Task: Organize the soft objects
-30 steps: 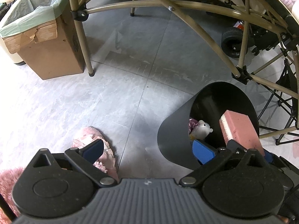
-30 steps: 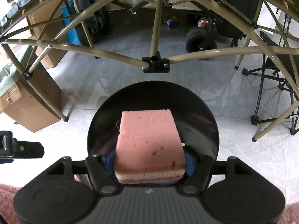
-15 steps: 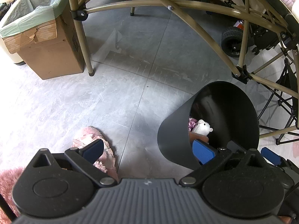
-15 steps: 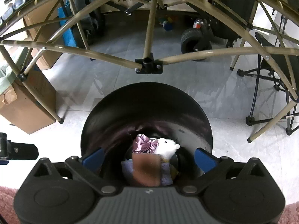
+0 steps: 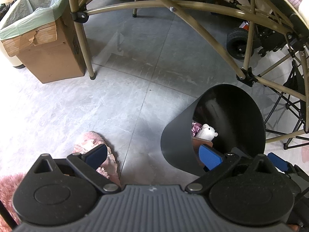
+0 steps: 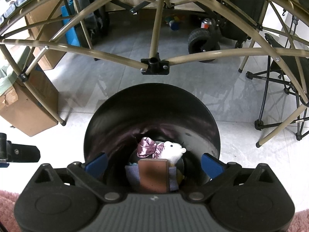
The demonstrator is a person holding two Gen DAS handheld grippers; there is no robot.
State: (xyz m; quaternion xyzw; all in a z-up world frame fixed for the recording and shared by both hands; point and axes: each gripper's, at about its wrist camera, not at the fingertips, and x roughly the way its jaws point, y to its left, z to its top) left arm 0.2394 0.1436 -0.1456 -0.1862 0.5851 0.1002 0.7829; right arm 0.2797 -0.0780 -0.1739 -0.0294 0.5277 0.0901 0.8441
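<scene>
A black round bin stands on the floor right below my right gripper, which hangs open over its mouth. Inside lie a pink sponge, a white plush mouse and a shiny pink cloth. In the left wrist view the same bin is at the right, with the mouse showing inside. My left gripper is open over bare floor, its left finger above a pink fluffy slipper.
A cardboard box with a green liner stands at the far left. Tan folding-table legs arch over the floor. A black folding chair frame and a wheeled cart are behind. Pink rug lies at the near left.
My right gripper opened and let the pink sponge go; it dropped into the bin and now rests on the other soft things. The left gripper has held still.
</scene>
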